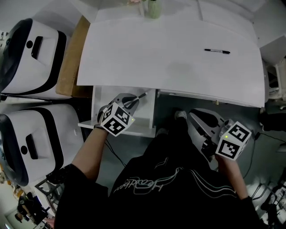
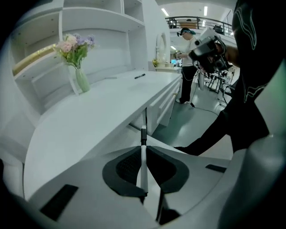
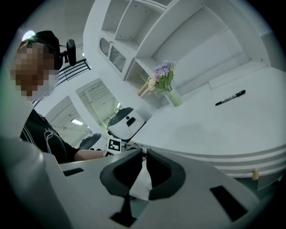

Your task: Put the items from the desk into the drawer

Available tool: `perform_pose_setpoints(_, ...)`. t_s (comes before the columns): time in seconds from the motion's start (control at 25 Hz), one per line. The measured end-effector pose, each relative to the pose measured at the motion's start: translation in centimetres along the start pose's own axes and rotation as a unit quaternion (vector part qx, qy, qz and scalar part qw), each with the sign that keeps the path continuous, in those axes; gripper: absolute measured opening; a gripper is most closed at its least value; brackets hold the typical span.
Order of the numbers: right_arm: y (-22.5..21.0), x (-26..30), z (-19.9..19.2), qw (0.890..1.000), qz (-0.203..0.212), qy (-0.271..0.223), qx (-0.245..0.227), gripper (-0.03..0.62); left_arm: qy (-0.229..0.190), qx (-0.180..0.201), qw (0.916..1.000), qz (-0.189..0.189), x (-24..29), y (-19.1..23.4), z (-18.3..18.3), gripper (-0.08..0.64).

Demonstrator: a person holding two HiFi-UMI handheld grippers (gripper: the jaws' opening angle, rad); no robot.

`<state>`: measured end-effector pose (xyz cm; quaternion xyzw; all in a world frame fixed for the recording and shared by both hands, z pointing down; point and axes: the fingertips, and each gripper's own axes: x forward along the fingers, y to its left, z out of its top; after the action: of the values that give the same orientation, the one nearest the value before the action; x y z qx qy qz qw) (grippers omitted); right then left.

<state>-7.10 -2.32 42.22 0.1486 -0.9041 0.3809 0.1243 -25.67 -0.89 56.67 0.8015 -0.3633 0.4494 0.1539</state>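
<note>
A slim white and black pen (image 1: 139, 97) (image 2: 143, 154) is clamped between the jaws of my left gripper (image 1: 134, 101) (image 2: 144, 150), which is shut on it. It hangs over the open white drawer (image 1: 144, 121) below the desk's front edge. A black marker (image 1: 217, 51) (image 2: 140, 76) (image 3: 230, 97) lies on the white desk (image 1: 170, 58) at the far right. My right gripper (image 1: 195, 116) (image 3: 142, 154) is lower right, off the desk above the floor, its jaws shut with nothing between them.
A vase of flowers (image 1: 154, 8) (image 2: 77, 62) (image 3: 168, 87) stands at the desk's back edge. Two white machines (image 1: 31, 58) (image 1: 27, 143) and a wooden board (image 1: 70, 58) flank the left side. A person (image 2: 185, 58) stands far behind.
</note>
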Motion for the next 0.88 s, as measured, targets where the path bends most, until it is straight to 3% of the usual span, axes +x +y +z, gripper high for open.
perform_pose_setpoints(0.4, -2.6, 0.9, -1.6, 0.999, -0.036, 0.034, 0.006, 0.057, 0.08, 0.049, 0.9936, -0.062, 8.4, 1.0, -6.9, 0.054)
perform_pose_setpoints(0.64, -3.3, 2.1, -1.9, 0.998, -0.038, 0.041, 0.024, 0.057, 0.124, 0.046, 0.9877, -0.083, 11.7, 1.3, -10.6, 0.054)
perform_pose_setpoints(0.84, -4.1, 2.1, -1.5, 0.998, -0.046, 0.037, 0.028, 0.057, 0.131, 0.05, 0.9864, -0.085, 12.4, 1.3, -11.2, 0.055)
perform_pose_setpoints(0.88, -4.1, 2.1, -1.4, 0.998, -0.047, 0.035, 0.029, 0.057, 0.132, 0.046, 0.9861, -0.09, 12.3, 1.2, -11.2, 0.083)
